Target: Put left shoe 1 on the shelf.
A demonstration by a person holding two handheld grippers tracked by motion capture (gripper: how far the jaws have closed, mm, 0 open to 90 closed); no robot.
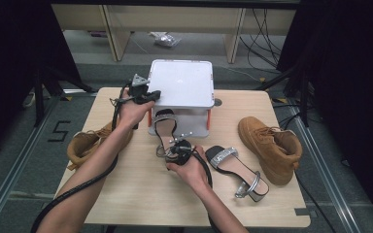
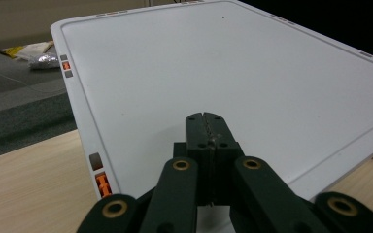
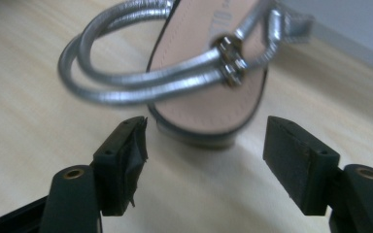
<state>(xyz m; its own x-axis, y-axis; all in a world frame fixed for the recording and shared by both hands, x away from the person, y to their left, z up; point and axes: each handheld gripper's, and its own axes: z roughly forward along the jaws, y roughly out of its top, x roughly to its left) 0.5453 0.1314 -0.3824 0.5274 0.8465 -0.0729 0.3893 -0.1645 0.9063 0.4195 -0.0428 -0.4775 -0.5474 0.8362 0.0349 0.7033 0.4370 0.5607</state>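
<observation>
Left tool (image 2: 205, 127) has its jaws pressed together on nothing, hovering over the left edge of the white two-tier stand (image 1: 181, 82) at the tabletop's far middle. Right tool (image 3: 204, 160) is spread wide, jaws either side of the heel end of a silver-strap sandal (image 1: 165, 127), not touching it. That sandal lies with its long axis running near to far, toe tucked under the stand, heel toward the person. Second sandal (image 1: 237, 170) lies right of it, axis diagonal, glitter toe strap at upper left, heel at lower right. Tan suede boot (image 1: 271, 145) at right lies on its side, near the second sandal; another tan boot (image 1: 88, 143) sits at the left edge, partly behind the left forearm. Light wood tabletop (image 1: 141, 194), grey carpet floor, cables, dark curtains at both sides.
</observation>
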